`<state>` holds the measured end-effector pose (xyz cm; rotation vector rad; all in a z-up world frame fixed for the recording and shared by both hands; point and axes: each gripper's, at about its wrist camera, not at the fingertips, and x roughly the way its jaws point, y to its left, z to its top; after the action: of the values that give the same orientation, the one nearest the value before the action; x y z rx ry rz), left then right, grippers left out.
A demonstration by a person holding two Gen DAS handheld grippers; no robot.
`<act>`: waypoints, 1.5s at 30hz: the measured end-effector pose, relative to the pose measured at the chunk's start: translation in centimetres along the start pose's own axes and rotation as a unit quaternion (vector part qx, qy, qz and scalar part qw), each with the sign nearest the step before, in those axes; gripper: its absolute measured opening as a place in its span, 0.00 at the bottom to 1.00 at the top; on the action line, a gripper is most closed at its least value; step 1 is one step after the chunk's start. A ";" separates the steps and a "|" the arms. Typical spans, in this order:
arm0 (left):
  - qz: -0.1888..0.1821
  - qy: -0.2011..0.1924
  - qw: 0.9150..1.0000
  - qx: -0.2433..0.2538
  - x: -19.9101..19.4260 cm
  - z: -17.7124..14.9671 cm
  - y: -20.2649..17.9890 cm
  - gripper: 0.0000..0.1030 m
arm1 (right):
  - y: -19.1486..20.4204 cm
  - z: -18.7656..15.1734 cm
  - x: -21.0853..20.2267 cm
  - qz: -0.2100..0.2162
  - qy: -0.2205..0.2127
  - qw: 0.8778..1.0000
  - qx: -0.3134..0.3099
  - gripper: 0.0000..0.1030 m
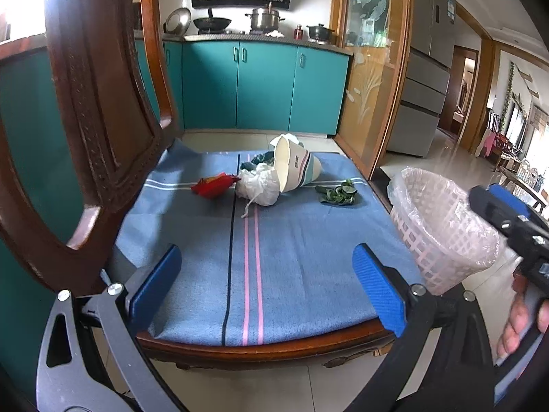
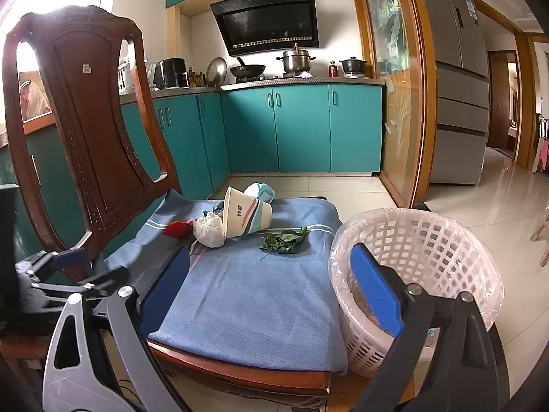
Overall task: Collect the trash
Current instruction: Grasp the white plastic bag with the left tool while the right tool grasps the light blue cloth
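Both hand-held grippers, left (image 1: 264, 285) and right (image 2: 271, 295), are spread wide and carrying nothing. Trash pile (image 1: 257, 185) sits at the chair's far edge, straight ahead; basket (image 2: 415, 274) is right, nearer the right one.

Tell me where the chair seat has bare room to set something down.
The near half of the blue cloth is bare, from the front edge up to the green leaves. The back is crowded: paper bowl, white bag, red wrapper.
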<state>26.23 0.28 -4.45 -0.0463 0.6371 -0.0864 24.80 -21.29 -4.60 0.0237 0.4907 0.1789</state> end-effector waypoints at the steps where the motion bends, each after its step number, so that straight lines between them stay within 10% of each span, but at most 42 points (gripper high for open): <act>1: 0.003 0.006 1.000 0.003 0.8 0.1 -0.2 0.97 | 0.0 0.1 0.0 0.002 -0.002 1.000 0.003 0.90; 21: 0.022 0.137 0.990 0.002 21.0 5.4 -0.5 0.71 | -2.4 0.1 2.6 0.013 0.039 0.998 0.044 0.90; 25: 0.018 0.156 0.988 -0.003 22.4 5.6 -0.3 0.39 | -2.2 0.3 2.9 0.027 0.047 0.997 0.047 0.90; 34: -0.051 0.135 0.989 -0.008 14.3 3.7 0.4 0.21 | -2.2 5.9 9.6 0.057 0.095 0.992 0.066 0.90; 45: -0.061 0.001 0.997 -0.037 -0.1 2.2 3.2 0.21 | 4.4 11.4 35.6 -0.008 0.269 0.963 -0.012 0.76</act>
<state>27.69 3.50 -2.85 -0.1576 0.6386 -0.1805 60.30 -10.40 -10.88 -0.0540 1.0306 0.1749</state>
